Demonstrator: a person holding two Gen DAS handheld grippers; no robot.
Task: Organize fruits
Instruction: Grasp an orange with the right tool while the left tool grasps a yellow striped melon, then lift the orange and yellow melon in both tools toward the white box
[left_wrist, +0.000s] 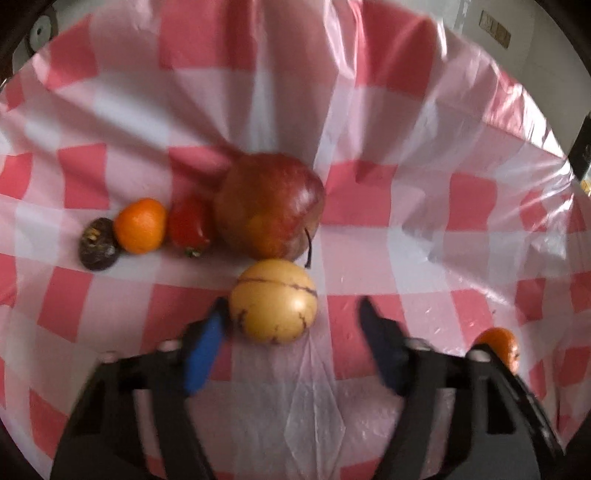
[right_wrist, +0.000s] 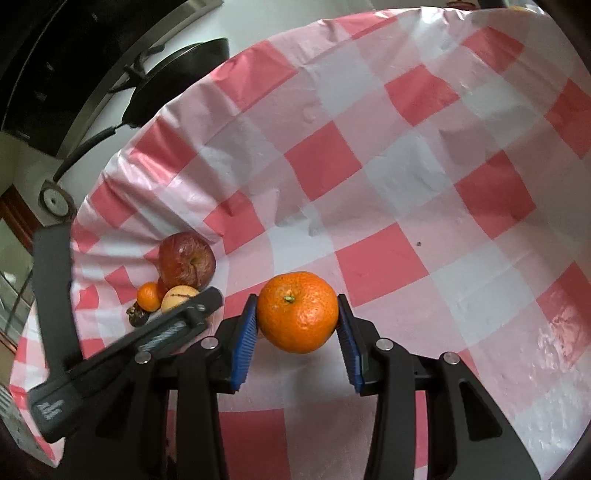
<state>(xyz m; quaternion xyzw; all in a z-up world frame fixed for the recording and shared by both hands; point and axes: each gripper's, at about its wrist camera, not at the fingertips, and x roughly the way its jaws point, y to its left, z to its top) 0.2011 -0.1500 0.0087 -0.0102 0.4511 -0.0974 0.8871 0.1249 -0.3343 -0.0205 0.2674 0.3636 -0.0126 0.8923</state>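
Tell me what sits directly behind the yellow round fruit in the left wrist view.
A red apple sits right behind the yellow fruit, its stem curving down beside it. Whether they touch cannot be told. The apple's base and the checkered tablecloth beneath it are hidden by the yellow fruit.

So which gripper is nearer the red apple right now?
Left. The left gripper sits just short of the red apple, with only the yellow fruit between; the right gripper is farther off, holding an orange.

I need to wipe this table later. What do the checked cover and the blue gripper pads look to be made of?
The checked cover looks like thin glossy plastic sheet: it creases sharply and shines at the folds. The blue pads on the right gripper look like ribbed rubber or soft plastic, matte; which one cannot be told.
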